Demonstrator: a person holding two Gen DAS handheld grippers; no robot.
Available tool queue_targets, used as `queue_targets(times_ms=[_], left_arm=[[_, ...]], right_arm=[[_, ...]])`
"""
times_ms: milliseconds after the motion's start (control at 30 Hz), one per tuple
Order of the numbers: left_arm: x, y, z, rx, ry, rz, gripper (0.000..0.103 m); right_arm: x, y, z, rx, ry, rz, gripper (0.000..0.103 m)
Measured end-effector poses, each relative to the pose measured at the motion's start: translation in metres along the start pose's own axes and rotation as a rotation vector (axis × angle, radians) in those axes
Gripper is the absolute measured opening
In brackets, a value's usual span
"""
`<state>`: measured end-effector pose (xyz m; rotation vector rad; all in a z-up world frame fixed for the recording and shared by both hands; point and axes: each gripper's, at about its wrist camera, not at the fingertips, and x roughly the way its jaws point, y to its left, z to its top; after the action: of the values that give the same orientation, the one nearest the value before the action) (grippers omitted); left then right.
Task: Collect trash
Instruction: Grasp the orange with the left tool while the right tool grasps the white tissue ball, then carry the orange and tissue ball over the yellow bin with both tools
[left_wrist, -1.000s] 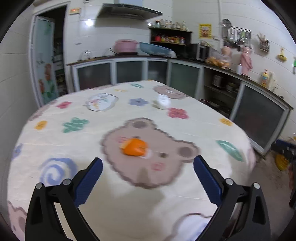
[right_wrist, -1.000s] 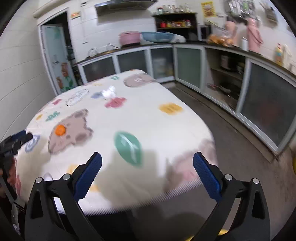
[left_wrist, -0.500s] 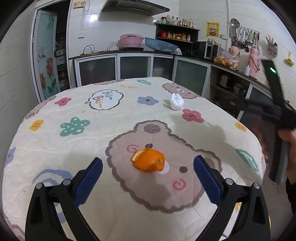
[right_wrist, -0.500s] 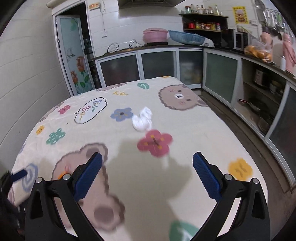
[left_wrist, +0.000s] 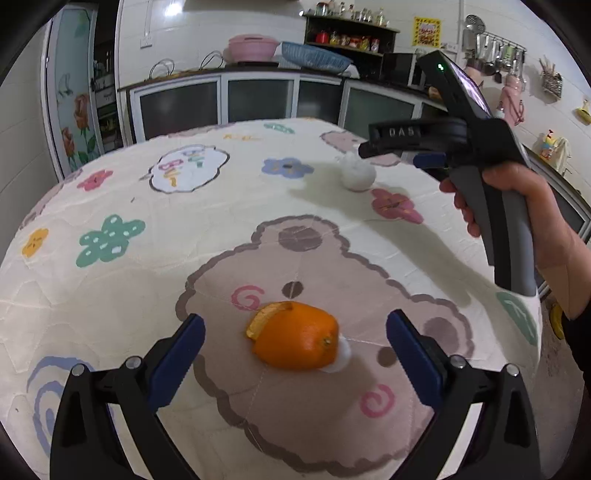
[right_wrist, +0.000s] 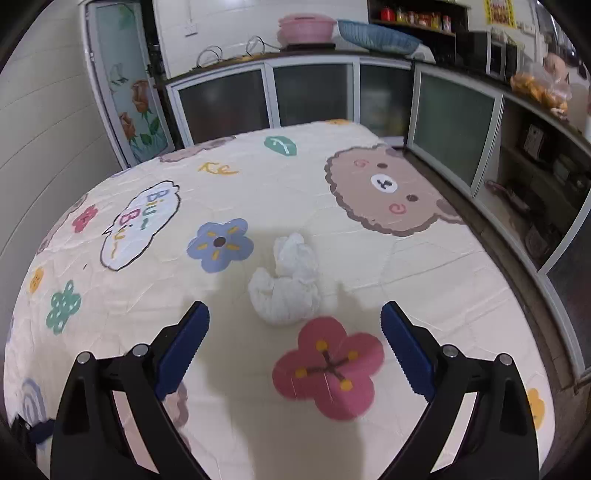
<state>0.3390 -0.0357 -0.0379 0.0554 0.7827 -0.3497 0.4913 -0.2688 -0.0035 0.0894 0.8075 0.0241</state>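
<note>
An orange peel lies on the cartoon-print table cover, on a brown bear face. My left gripper is open, its blue-padded fingers on either side of the peel, a little short of it. A crumpled white tissue lies on the cover beside a blue flower; it also shows in the left wrist view. My right gripper is open, just short of the tissue and above a pink flower. In the left wrist view the right gripper's black body is held by a hand over the table's right side.
Kitchen cabinets with glass doors run along the far wall and the right side. A floral glass door stands at the far left. The table's right edge drops to the floor.
Both grippers have moved forward and lower over the table. The left one has closed in on the orange peel, the right one has swung from the table's edge to the tissue.
</note>
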Motion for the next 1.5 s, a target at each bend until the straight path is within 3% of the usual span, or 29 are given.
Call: queue_targets(times_ms=[533,700,733,800,833,867,967,1100,1233,1500], left_arm=[[0.035,0.006,0.0,-0.049,0.11,-0.029,0.094],[0.037,0.003,0.0,-0.039,0.114,-0.005,0.077],[0.036,0.004,0.0,-0.048,0.113,-0.001,0.07],[0.037,0.007,0.001,-0.062,0.114,-0.006,0.056],[0.037,0.008,0.002,-0.064,0.116,-0.009,0.044],[0.037,0.009,0.002,-0.063,0.116,-0.006,0.036],[0.032,0.014,0.004,-0.076,0.107,-0.024,0.027],[0.017,0.019,0.004,-0.111,0.09,-0.056,0.027],[-0.009,0.023,0.005,-0.112,0.042,-0.057,0.027],[-0.049,0.015,-0.004,-0.093,-0.01,-0.048,0.027]], right_arm=[[0.051,0.002,0.013,0.033,0.053,-0.048,0.086],[0.06,0.007,0.01,0.011,0.094,-0.073,0.05],[0.06,0.008,0.01,0.008,0.098,-0.067,0.039],[0.059,0.011,0.009,0.001,0.104,-0.058,0.033],[0.058,0.012,0.008,-0.006,0.1,-0.062,0.03],[0.055,0.013,0.007,-0.013,0.097,-0.06,0.029],[0.048,0.011,0.006,0.001,0.094,-0.027,0.028],[0.03,0.003,0.005,0.033,0.081,0.012,0.028],[0.001,-0.008,0.004,0.073,0.064,0.074,0.028],[-0.073,-0.017,-0.021,0.068,0.007,0.117,0.028]])
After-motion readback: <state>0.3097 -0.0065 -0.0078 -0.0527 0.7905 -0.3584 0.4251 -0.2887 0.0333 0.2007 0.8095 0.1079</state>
